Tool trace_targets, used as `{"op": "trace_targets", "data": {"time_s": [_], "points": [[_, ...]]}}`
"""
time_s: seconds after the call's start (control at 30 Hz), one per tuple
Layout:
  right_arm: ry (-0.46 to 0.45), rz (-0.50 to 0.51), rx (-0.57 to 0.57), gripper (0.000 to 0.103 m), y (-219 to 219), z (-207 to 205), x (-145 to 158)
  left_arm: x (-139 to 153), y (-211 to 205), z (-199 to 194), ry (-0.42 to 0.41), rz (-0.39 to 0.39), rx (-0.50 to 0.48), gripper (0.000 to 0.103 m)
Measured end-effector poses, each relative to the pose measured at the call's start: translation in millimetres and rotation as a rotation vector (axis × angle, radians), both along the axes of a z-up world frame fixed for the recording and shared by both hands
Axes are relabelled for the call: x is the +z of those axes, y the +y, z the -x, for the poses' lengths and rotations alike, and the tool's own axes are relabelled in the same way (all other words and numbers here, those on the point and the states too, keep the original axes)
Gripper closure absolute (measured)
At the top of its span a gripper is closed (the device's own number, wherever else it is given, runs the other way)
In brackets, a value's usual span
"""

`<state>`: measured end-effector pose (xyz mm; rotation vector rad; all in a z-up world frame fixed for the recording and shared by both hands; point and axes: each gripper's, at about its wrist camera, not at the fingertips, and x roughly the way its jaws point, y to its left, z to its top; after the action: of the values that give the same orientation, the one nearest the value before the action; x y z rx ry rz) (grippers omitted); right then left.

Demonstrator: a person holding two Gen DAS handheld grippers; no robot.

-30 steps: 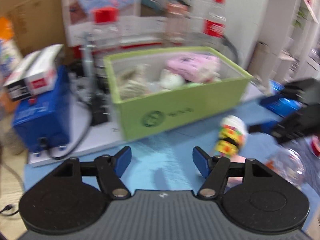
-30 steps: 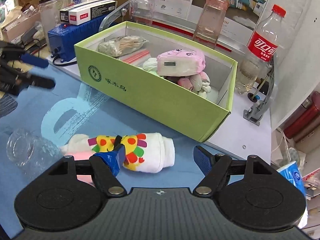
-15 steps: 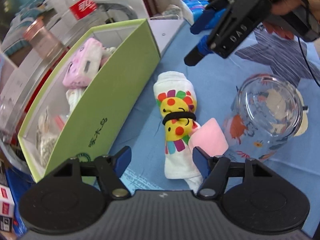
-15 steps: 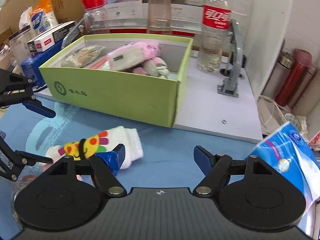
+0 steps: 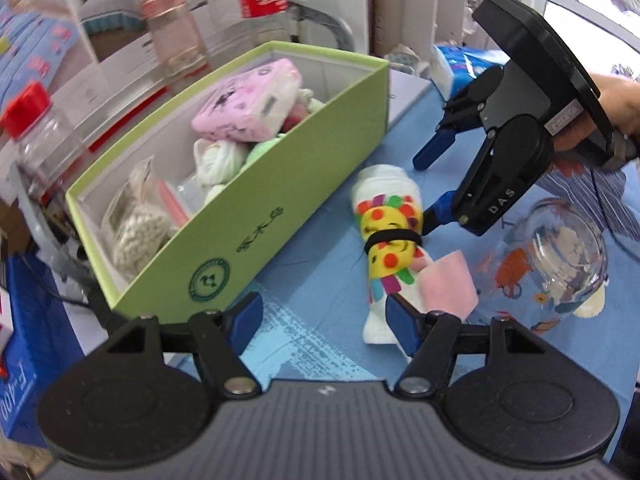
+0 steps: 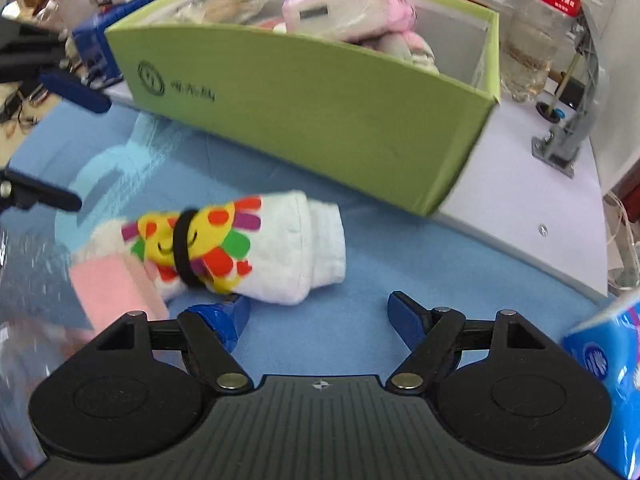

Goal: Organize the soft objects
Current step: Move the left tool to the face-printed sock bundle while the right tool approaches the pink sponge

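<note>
A rolled white cloth with a colourful sun print and a black band [image 5: 390, 236] [image 6: 256, 252] lies on the blue mat in front of the green box [image 5: 256, 236] [image 6: 320, 120]. A pink sponge-like pad [image 5: 446, 284] [image 6: 112, 288] lies against the roll. The box holds a pink pouch [image 5: 248, 106] [image 6: 344, 12] and several other soft items. My left gripper [image 5: 322, 322] is open and empty, just short of the roll's near end. My right gripper [image 6: 318, 314] [image 5: 430, 182] is open and empty, low over the mat, its left finger beside the roll.
A clear glass jar [image 5: 560, 256] lies on its side on the mat by the pad. A blue tissue pack [image 6: 604, 364] [image 5: 464, 66] is at the right. Bottles [image 5: 262, 4] and a red-capped jar [image 5: 38, 140] stand behind the box. A blue device [image 5: 24, 344] is at the left.
My right gripper has come down and closer to the rolled cloth, now beside it. My left gripper has swung round from the box to face the roll from the other end.
</note>
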<state>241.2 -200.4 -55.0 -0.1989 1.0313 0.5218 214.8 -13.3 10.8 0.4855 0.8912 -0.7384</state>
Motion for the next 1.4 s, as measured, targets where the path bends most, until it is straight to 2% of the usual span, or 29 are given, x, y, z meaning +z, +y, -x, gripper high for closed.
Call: {"op": "trace_targets", "data": {"time_s": [0.17, 0.23, 0.3, 0.4, 0.47, 0.63, 0.77, 0.87, 1.0, 1.17, 1.3, 1.4], "points": [[0.072, -0.305, -0.158, 0.041, -9, -25, 6, 2, 10, -3, 0.017, 0.027, 0.065, 0.035], [0.058, -0.325, -0.172, 0.041, -15, -19, 12, 4, 14, -1, 0.01, 0.04, 0.071, 0.035], [0.0, -0.258, -0.181, 0.041, -20, -7, 20, 3, 16, -1, 0.018, 0.063, 0.07, 0.034], [-0.108, -0.103, -0.138, 0.04, -20, 13, 29, -3, 10, -7, 0.044, 0.08, 0.086, 0.034], [-0.131, -0.045, -0.102, 0.04, -21, 22, 31, -8, 1, -11, 0.06, 0.076, 0.077, 0.034], [-0.103, -0.062, -0.062, 0.04, -24, 22, 37, -31, -25, -34, 0.118, 0.031, 0.087, 0.034], [-0.104, -0.053, -0.029, 0.04, -12, 20, 42, -53, -26, -50, 0.14, -0.036, 0.18, 0.033], [-0.095, -0.036, -0.003, 0.04, -6, 23, 44, -55, 0, -56, 0.198, 0.034, 0.27, 0.033], [-0.063, 0.024, 0.061, 0.04, 10, 25, 41, -53, 38, -52, 0.205, 0.053, 0.369, 0.033], [0.025, 0.108, 0.192, 0.04, 54, 15, 36, -51, 82, -48, 0.218, 0.071, 0.51, 0.033], [0.126, 0.23, 0.312, 0.04, 93, 7, 23, -42, 98, -35, 0.211, 0.127, 0.529, 0.034], [0.174, 0.313, 0.349, 0.04, 113, 4, 14, -35, 106, -27, 0.196, 0.158, 0.53, 0.034]]}}
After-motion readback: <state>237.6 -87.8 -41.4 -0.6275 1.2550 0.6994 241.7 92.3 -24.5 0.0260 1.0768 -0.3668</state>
